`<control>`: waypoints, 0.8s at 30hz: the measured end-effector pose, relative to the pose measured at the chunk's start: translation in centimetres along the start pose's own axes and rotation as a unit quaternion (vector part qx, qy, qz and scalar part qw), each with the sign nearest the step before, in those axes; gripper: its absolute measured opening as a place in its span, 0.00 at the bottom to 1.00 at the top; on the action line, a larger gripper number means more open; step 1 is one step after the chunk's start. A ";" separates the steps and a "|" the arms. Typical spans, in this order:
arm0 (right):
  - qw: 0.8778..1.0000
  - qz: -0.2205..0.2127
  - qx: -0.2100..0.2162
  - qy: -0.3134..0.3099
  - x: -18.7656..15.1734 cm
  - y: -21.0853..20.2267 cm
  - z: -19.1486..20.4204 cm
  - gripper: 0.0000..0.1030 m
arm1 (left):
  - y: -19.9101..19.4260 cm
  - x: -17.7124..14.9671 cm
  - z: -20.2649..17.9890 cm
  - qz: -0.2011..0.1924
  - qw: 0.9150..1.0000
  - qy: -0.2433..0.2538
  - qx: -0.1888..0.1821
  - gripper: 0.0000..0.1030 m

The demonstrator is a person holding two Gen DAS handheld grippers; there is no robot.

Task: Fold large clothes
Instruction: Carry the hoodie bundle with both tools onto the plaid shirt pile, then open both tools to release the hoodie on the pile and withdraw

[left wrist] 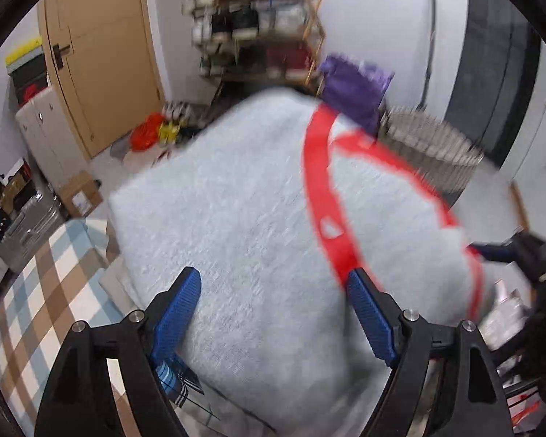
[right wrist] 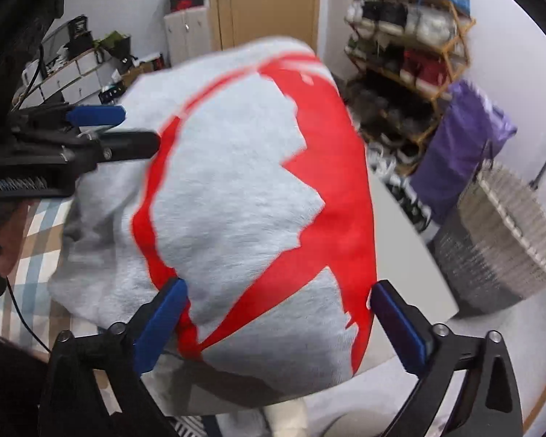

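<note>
A big grey top [left wrist: 244, 196] with red marks [right wrist: 331, 167] lies in a folded heap on a checked cloth [left wrist: 36, 291], and it fills the middle of both views. The left claw [left wrist: 273, 284] hangs just above the near part of the top. Its two blue pads [left wrist: 178, 309] are spread wide, with only grey cloth showing under the gap and nothing pinched. The right claw [right wrist: 276, 298] is above the top's red part, nearer the right side. Its blue pads [right wrist: 163, 324] are spread very wide too, and they hold nothing. In the right view the left claw [right wrist: 102, 127] pokes in from the left, at the far left edge of the top. Far behind the top there is a rack [right wrist: 411, 47] full of shoes, a purple bag [right wrist: 462, 145] next to it, and a woven basket [right wrist: 498, 233] on the right. A brown door [left wrist: 102, 54] stands at the far left. The pictures are a bit blurry.
</note>
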State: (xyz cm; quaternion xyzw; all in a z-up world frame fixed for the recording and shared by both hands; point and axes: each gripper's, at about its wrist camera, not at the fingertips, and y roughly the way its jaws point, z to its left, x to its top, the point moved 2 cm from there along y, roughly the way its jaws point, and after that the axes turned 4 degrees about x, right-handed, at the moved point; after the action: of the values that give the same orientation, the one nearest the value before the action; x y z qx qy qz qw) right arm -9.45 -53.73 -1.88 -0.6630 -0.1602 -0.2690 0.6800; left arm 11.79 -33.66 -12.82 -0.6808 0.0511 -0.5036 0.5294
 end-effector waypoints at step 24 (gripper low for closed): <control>0.984 -0.075 0.142 0.082 2.8 -2.0 -0.8 0.84 | 4.8 5.4 5.9 0.043 0.988 -0.131 -0.076 0.83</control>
State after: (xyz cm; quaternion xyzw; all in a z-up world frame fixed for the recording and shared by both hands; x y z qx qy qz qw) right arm -8.49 -54.91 1.32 -0.5212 -0.1897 -0.3475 0.7561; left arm 21.05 -35.03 -12.71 -0.7761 0.0483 -0.3817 0.4996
